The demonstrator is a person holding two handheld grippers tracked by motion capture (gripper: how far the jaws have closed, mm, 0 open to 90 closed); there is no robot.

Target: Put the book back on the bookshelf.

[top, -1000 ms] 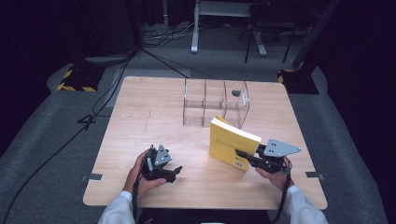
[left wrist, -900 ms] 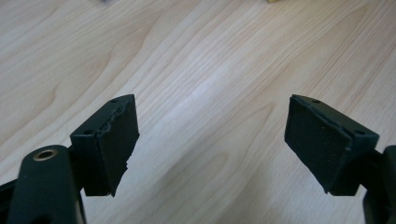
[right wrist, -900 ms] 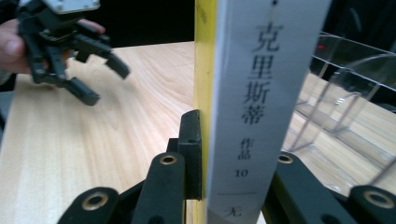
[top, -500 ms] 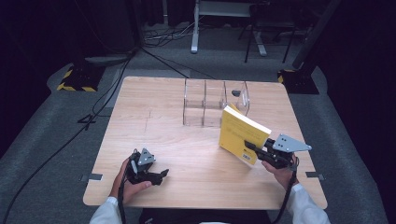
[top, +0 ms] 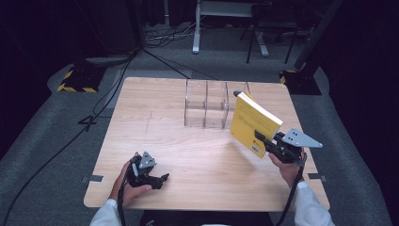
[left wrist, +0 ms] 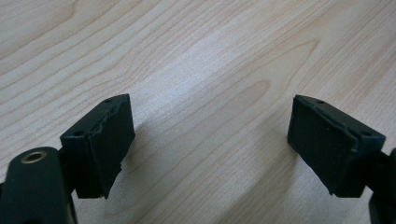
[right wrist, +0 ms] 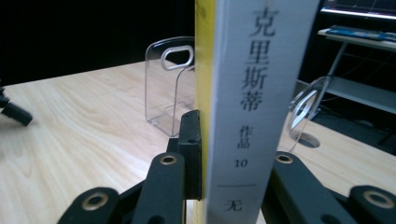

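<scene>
The wooden table (top: 188,141) takes up most of the scene in front of you, pale grain running across it, with dark grey floor (top: 47,141) around it and cables (top: 94,108) trailing off to the far left.

Toward the far side of the table, a little right of centre, stands a clear acrylic rack (top: 207,106) with upright dividers. In your right gripper view its rounded panels with slot-shaped cut-outs rise on either side of the book.

The yellow book (top: 254,122) is off the table, held up in the air at the right, just near of the rack's right end and tilted so its far upper corner leans toward the rack. Its white spine (right wrist: 247,93) faces your right gripper's camera, printed with dark characters and the number 10.

Your right gripper (top: 270,143) is clamped on the book's near lower edge; one black jaw presses flat against the yellow cover and the other sits on the opposite side of the spine. Your right hand (top: 284,169) holds it over the table's near right part, a grey three-cornered plate on top.

Your left gripper (top: 162,178) rests low at the near left of the table, in your left hand (top: 127,186). Its jaws stand wide apart with nothing between them, bare wood beneath the pads (left wrist: 107,140).
</scene>
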